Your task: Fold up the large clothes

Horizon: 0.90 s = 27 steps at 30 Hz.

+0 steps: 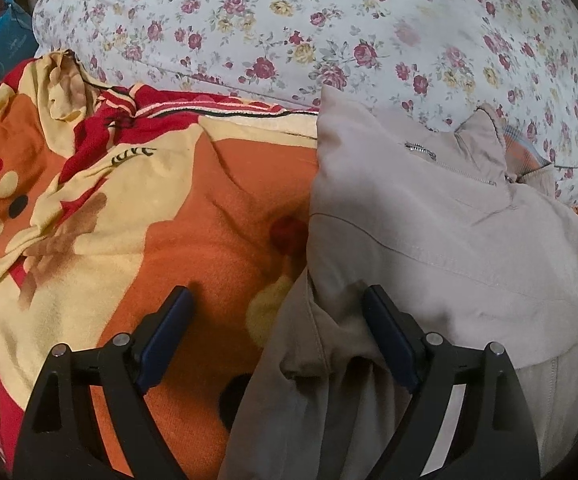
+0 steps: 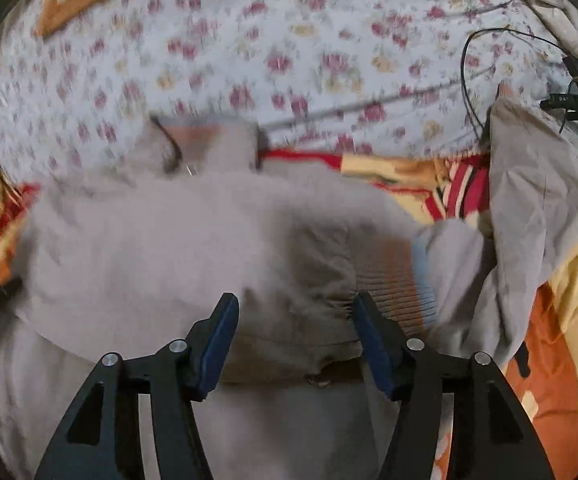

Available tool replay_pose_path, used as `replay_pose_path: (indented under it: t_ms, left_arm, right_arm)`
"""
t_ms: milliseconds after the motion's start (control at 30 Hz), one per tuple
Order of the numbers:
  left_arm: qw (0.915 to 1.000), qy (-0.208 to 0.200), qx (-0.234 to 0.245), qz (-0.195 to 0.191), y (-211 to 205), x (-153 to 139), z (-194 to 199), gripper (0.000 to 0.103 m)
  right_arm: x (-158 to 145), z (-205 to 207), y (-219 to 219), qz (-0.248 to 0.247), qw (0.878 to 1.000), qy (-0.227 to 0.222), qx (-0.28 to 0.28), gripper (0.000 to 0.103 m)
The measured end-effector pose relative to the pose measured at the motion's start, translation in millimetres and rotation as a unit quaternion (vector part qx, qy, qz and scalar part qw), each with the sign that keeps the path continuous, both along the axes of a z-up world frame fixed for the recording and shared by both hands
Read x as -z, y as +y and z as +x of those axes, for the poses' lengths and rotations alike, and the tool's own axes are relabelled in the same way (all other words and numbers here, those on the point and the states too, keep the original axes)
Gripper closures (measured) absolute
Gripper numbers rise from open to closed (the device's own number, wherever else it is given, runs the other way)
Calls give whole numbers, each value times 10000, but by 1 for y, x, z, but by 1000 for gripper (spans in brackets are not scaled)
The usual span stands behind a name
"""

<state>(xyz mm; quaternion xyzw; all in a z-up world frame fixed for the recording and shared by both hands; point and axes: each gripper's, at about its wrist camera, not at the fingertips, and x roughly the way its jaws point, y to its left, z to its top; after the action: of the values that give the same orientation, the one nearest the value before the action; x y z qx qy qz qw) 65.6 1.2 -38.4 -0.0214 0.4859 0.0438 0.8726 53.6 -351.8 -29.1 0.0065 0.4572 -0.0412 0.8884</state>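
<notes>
A home bedroom is indicated: a bed is covered by a rose-printed sheet [image 1: 329, 32], over which an orange, red and yellow blanket [image 1: 193, 208] is spread.

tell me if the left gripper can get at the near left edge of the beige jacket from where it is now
Probably yes. The left gripper is open, and the beige jacket has its left edge lying right between the fingers on the orange blanket, with nothing covering it.
</notes>
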Motion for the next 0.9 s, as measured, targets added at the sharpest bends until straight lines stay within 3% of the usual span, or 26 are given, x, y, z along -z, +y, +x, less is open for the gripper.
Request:
replay_pose_path:
  t_ms: [133,333,500,567,733,900]
  left_arm:
    - [10000,-28,35,61,0,-2,-2,15]
    - [9998,-163,110,-68,-2,-16,-7,15]
    - [9982,-366,314,-345,-6,-26,-14,15]
    - [9979,-328,390,-409,-9,-24,-12,15]
    - [9985,213,368,-339,-11,2,0,15]
    - [9989,135,318,-310,-10,2,-1,15]
  right_arm:
    - [0,-3,7,-334,9994,94,-23,42]
    - [-32,-29,7,-14,9997,-219,-95,36]
    - [-34,-55,-4,375,9987,-329,-90,35]
    - [-32,-69,-15,520,9979,-395,52,34]
    - [-27,-92,-53,697,9951,-454,539,34]
    - [-32,-100,-99,855,9892,-558,1049,34]
